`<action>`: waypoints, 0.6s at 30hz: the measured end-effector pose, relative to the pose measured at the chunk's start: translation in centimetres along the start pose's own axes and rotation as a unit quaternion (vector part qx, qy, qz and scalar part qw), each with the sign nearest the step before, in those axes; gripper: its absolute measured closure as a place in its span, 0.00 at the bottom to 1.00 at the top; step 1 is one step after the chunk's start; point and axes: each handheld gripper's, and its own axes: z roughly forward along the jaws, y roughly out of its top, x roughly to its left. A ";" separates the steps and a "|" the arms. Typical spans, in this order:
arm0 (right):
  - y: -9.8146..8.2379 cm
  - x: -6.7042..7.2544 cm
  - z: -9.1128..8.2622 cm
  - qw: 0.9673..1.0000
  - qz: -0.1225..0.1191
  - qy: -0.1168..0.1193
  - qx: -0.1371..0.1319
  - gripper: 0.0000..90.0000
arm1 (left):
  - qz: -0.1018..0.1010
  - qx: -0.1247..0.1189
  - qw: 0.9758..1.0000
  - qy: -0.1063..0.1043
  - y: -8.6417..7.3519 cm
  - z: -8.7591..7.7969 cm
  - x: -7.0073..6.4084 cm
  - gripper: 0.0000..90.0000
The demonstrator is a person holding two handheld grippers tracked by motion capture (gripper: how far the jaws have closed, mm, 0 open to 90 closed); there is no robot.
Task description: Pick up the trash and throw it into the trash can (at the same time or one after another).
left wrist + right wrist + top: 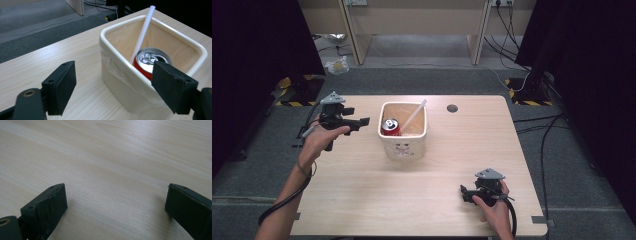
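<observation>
Nearest the person, the right gripper [468, 194] sits low over the near right part of the wooden table [362, 195], held in the right hand [494, 210]. In the right gripper view its two black jaws stand wide apart with bare wood grain between them and nothing held.

Farther in and to the left, the left hand [319, 137] holds the left gripper [362, 121] above the table's left side, pointing toward the middle. In the left gripper view its jaws are also spread wide and empty, framing the near corner of a cream square bin [120, 87] that stands just beyond them.

The bin [403, 147] stands upright at the table's centre, lined with a thin clear bag. Inside it a red drink can [151, 61] stands with its silver top and pull tab facing up, against the bin's left side in the high view. A white straw [143, 32] leans beside the can, its upper end rising past the rim.

Beyond the bin, a small round hole [452, 108] marks the table's far edge. Past that lie grey floor, cables and the legs of a wooden desk [357, 35].
</observation>
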 end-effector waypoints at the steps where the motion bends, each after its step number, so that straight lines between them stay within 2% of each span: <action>1: 0.0 0.0 0.0 1.000 0.000 0.000 0.000 0.05 | -0.001 0.000 1.000 0.001 -0.2 0.0 0.1 0.22; 18: 0.0 0.0 0.0 1.000 0.000 0.000 0.001 0.05 | -0.020 -0.009 1.000 0.017 -3.3 -0.5 0.8 0.22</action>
